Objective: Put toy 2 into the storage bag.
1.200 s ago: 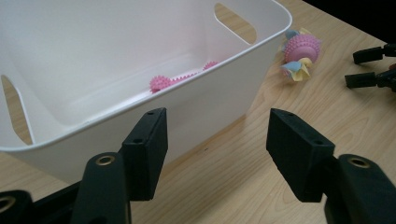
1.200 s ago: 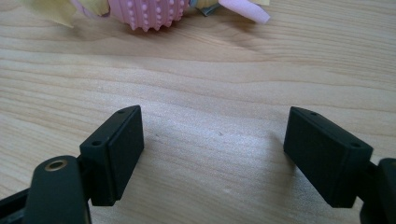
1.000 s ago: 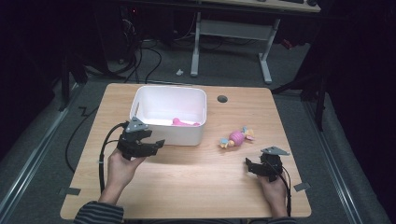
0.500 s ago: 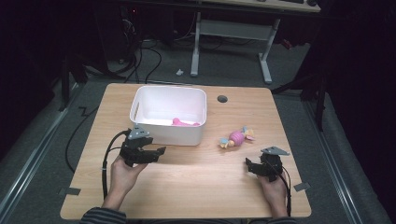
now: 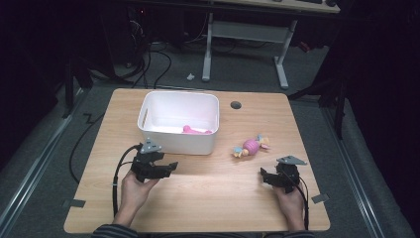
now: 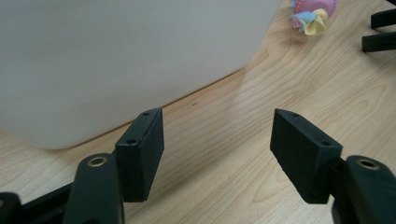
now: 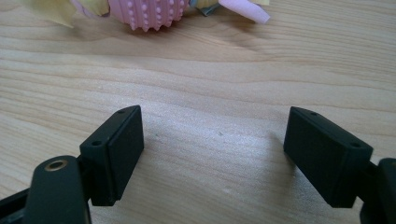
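Observation:
A white bin (image 5: 178, 144) stands at the middle back of the wooden table (image 5: 208, 198), with a pink item (image 5: 194, 130) lying inside it. Right of the bin lies a pink ball toy (image 5: 250, 147) with yellow and blue frills. My left gripper (image 5: 168, 167) is low over the table just in front of the bin's near wall (image 6: 116, 60); its jaws have just been opening and nothing is between them. My right gripper (image 5: 264, 177) rests near the front right, open and empty, with the ball toy (image 7: 154, 11) a short way ahead of its jaws.
A round cable hole (image 5: 236, 105) sits in the table behind the bin. Bits of grey tape (image 5: 73, 203) mark the front corners. Beyond the table are a desk frame (image 5: 247, 44) and cables on a dark floor.
My left gripper has come down and back toward the person, from beside the bin's front left corner to the table in front of it. The right gripper has stayed put.

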`<action>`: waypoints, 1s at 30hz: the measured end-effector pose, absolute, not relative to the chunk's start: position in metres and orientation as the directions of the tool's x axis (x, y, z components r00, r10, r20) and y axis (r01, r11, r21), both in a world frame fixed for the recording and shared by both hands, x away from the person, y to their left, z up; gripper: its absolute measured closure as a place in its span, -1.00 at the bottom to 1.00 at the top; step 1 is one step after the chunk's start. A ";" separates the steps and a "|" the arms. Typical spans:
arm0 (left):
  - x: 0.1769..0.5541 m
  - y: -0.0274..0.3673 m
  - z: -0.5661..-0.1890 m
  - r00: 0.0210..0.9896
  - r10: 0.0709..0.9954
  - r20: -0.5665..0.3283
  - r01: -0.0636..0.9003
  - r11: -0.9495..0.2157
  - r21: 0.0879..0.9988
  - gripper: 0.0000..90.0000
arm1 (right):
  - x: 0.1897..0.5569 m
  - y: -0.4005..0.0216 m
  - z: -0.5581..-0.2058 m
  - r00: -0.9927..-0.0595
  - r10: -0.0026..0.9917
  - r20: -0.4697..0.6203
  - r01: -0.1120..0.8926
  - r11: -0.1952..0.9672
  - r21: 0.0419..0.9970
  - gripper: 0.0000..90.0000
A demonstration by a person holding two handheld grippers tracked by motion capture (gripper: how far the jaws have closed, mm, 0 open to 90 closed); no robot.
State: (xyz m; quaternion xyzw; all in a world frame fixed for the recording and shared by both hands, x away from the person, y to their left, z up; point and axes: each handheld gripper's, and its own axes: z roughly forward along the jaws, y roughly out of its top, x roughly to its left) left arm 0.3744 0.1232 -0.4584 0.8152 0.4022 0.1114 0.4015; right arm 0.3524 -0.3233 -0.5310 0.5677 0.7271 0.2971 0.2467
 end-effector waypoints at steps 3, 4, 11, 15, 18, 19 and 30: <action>0.374 0.121 -0.464 0.654 0.746 -0.126 0.564 -0.370 0.738 -0.21 | 0.352 -0.323 -0.531 -0.234 0.972 -0.021 0.679 0.179 0.712 -0.55; 0.374 0.121 -0.465 0.655 0.746 -0.123 0.563 -0.373 0.738 -0.21 | 0.352 -0.323 -0.531 -0.234 0.972 -0.021 0.679 0.179 0.712 -0.55; 0.375 0.119 -0.476 0.649 0.751 -0.121 0.569 -0.373 0.733 -0.21 | 0.352 -0.323 -0.531 -0.234 0.972 -0.022 0.679 0.179 0.712 -0.55; 0.375 0.117 -0.484 0.650 0.753 -0.102 0.567 -0.391 0.725 -0.22 | 0.352 -0.323 -0.531 -0.234 0.972 -0.022 0.679 0.179 0.712 -0.55; 0.375 0.116 -0.489 0.652 0.752 -0.097 0.569 -0.401 0.718 -0.22 | 0.352 -0.323 -0.531 -0.234 0.972 -0.022 0.679 0.179 0.712 -0.55; 0.375 0.115 -0.492 0.652 0.752 -0.098 0.572 -0.402 0.715 -0.22 | 0.352 -0.323 -0.531 -0.234 0.972 -0.022 0.679 0.179 0.712 -0.55; 0.375 0.107 -0.512 0.653 0.753 -0.084 0.578 -0.424 0.698 -0.22 | 0.352 -0.323 -0.531 -0.233 0.972 -0.021 0.679 0.179 0.712 -0.55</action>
